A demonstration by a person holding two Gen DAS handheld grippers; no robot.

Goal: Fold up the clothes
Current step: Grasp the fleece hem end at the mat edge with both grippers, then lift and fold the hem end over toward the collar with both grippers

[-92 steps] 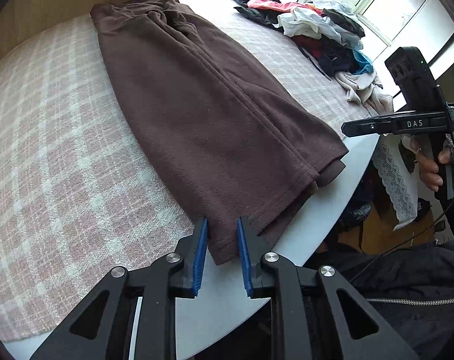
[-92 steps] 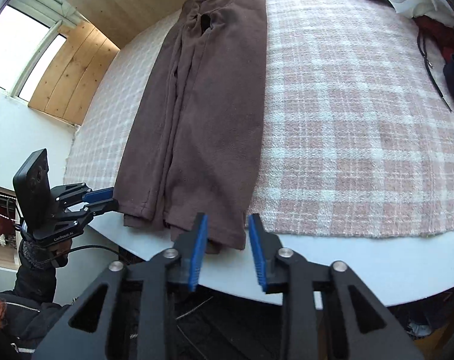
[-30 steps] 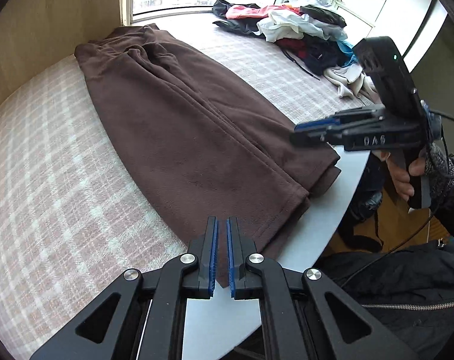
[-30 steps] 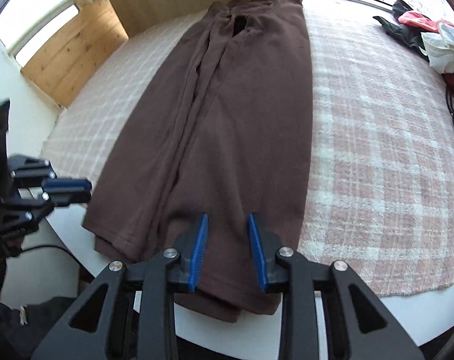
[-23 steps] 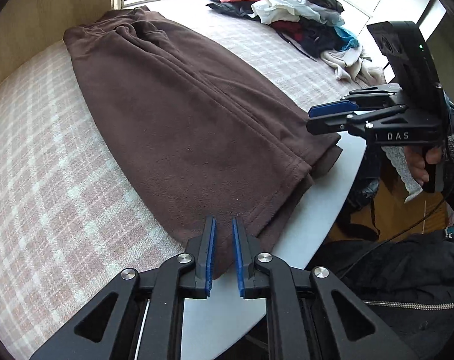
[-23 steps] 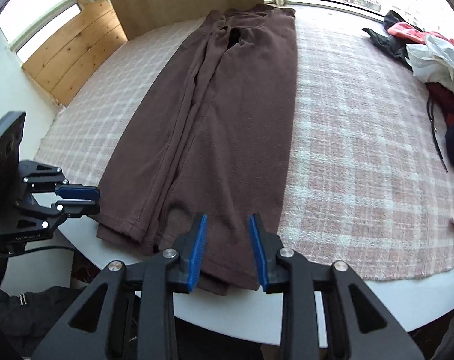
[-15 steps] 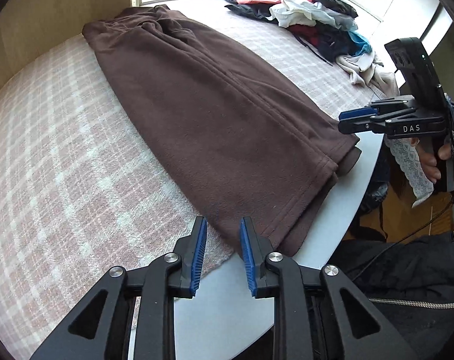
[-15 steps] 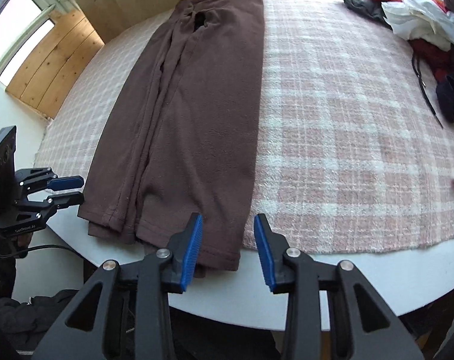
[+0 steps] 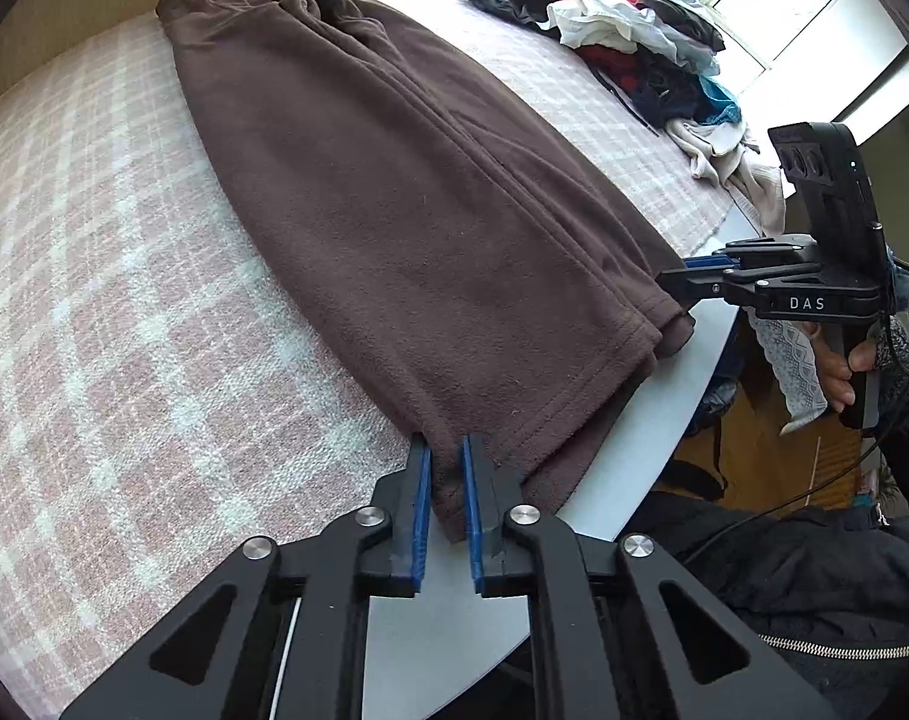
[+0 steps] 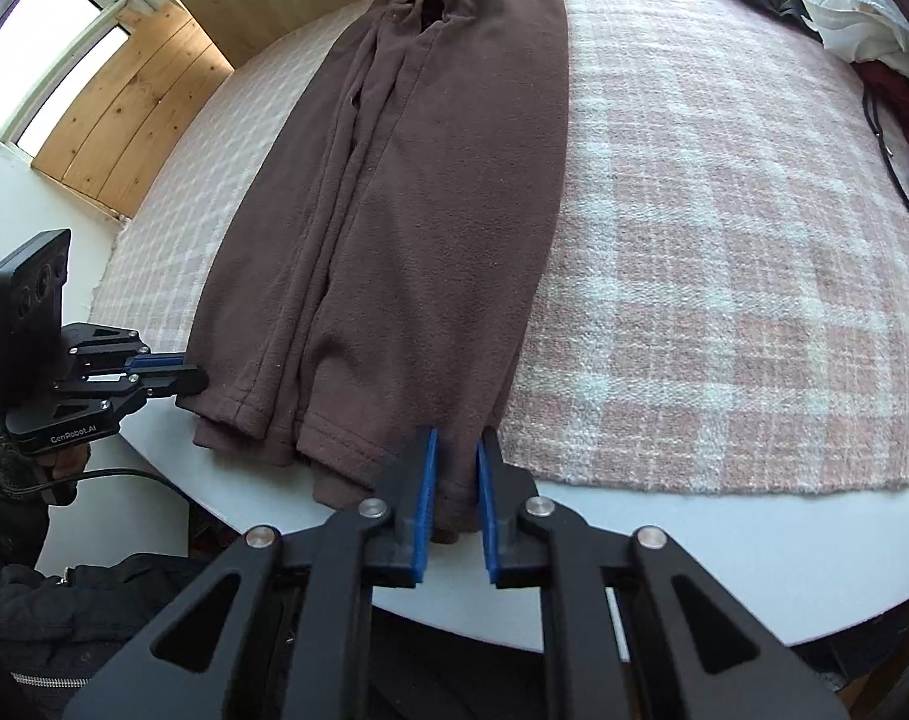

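Brown trousers lie lengthwise away from both grippers, hem end nearest.

The checked blanket (image 9: 124, 312) covers the round table (image 10: 754, 546), and the brown trousers (image 9: 406, 192) lie flat on it, their long axis running from the waistband by the far window to the hems at the table's near edge. The left gripper (image 9: 445, 480) is pressed together on one hem corner; the right gripper (image 10: 454, 468) is closing, with the opposite hem corner between its pads. Each hand sits at its own corner, so the fold, I judge, carries the hems along that axis towards the waistband.
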